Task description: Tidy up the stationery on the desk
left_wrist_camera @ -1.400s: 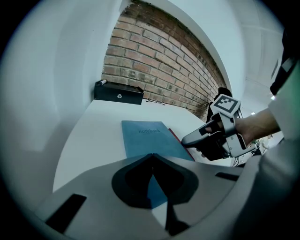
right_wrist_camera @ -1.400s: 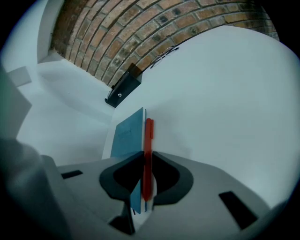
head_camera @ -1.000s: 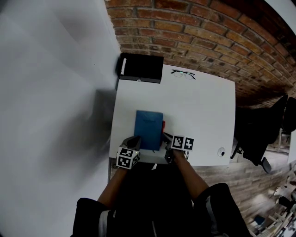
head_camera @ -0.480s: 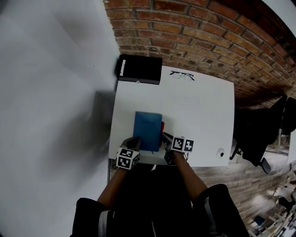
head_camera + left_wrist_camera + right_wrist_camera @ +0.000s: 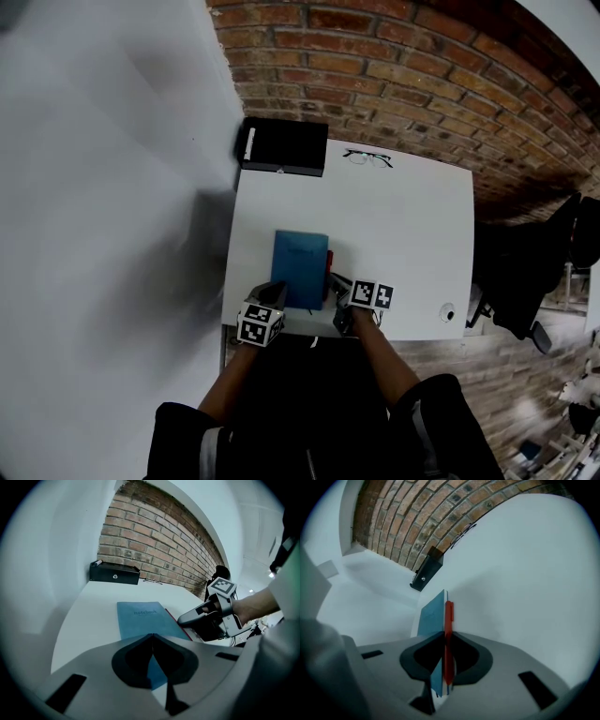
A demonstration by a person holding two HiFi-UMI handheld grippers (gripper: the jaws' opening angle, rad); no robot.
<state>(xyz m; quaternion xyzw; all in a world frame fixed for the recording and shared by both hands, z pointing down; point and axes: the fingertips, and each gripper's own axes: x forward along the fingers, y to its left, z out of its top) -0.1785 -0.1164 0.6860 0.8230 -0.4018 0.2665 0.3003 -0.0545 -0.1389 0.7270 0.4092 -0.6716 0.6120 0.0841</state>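
Observation:
A blue notebook [image 5: 300, 267] [image 5: 140, 620] lies flat near the front edge of the white desk [image 5: 403, 234]. Along its right edge lies a red pen [image 5: 329, 267] [image 5: 449, 620]. My left gripper [image 5: 274, 286] [image 5: 152, 637] is shut and empty over the notebook's near left corner. My right gripper [image 5: 336, 279] [image 5: 444, 634] is rolled on its side at the notebook's near right corner. Its jaws are closed with the red pen running between the tips, and the notebook's edge [image 5: 431, 613] sits right beside them.
A black box [image 5: 283, 147] [image 5: 115, 573] sits at the desk's back left corner against the brick wall. A pair of glasses [image 5: 367, 157] lies at the back edge. A dark office chair [image 5: 525, 272] stands to the right of the desk.

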